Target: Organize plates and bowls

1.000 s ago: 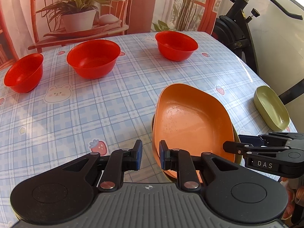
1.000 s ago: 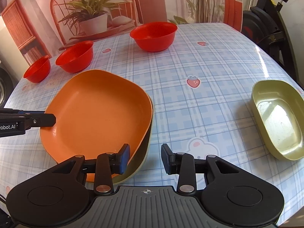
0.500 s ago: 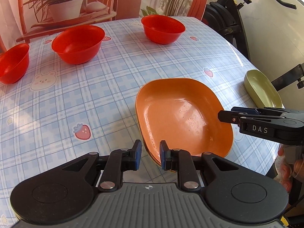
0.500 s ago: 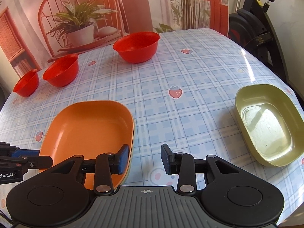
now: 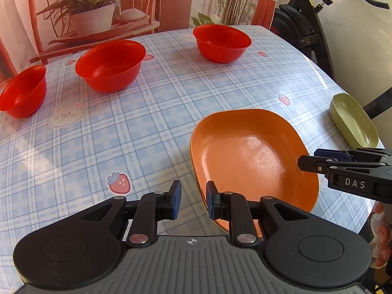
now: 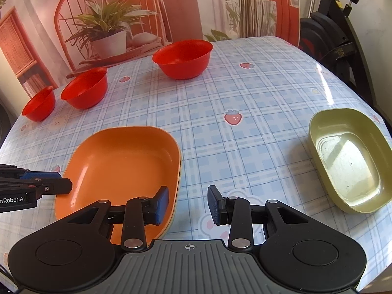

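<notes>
On the bench [image 6: 245, 93], the orange plate [image 6: 122, 166] lies flat near the front edge, glossy, rounded-rectangular, nested on a pale plate. One second earlier it was raised and tilted. Left gripper [image 5: 191, 199] and right gripper [image 6: 188, 203] stand apart, clamping nothing, flanking its near rim.

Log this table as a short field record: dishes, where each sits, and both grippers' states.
surface: checked tablecloth
orange plate: flat on the cloth, near edge, a second rim showing under it
green dish: alone, right side
red bowls: three apart along the far side
left gripper: open, empty, at the orange plate's rim
right gripper: open, empty
</notes>
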